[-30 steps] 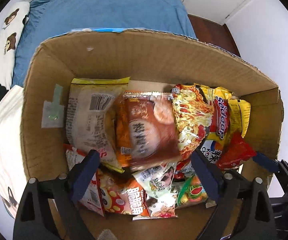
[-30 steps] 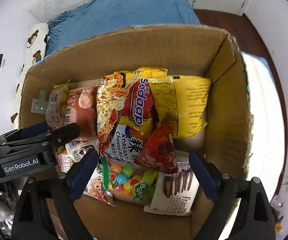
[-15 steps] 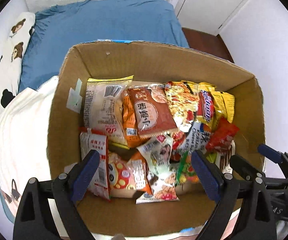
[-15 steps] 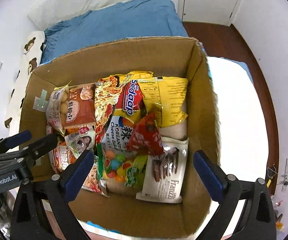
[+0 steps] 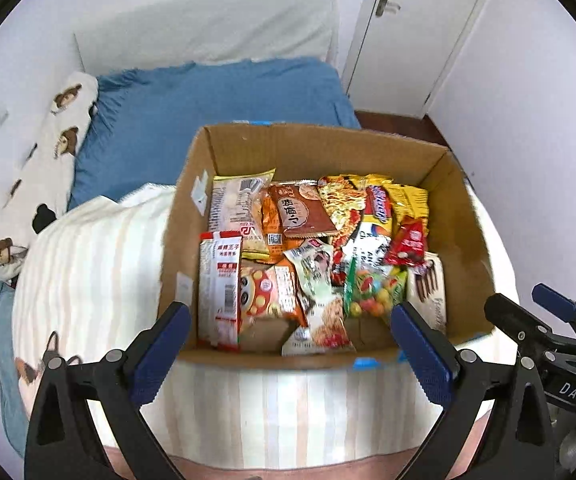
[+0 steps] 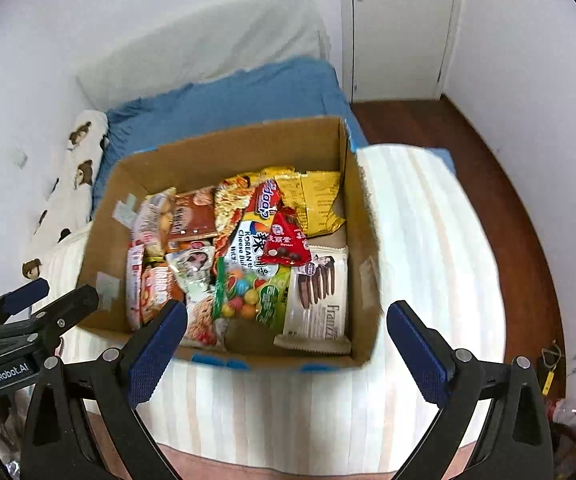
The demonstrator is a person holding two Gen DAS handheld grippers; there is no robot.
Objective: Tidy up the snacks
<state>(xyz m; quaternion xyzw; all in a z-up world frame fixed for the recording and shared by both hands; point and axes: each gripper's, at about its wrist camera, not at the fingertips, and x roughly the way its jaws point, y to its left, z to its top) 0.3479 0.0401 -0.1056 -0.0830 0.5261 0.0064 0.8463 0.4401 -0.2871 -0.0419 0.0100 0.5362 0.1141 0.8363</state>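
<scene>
We are holding both hand-held grippers higher and farther back than a second ago, so the whole cardboard box (image 5: 464, 240) of snacks is now showing, sitting on the striped blanket (image 5: 100, 264) on the bed. The left hand-held gripper (image 5: 288, 344) and right hand-held gripper (image 6: 286, 340) are both hanging wide open, empty, above the box's near edge. The Franzzi biscuit pack (image 6: 320, 300) is lying in the near right corner.

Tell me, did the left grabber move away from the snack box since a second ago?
Yes. The left gripper pulled up and back: the cardboard box once filled its view, and now looks smaller, with the striped blanket showing around it.
</scene>
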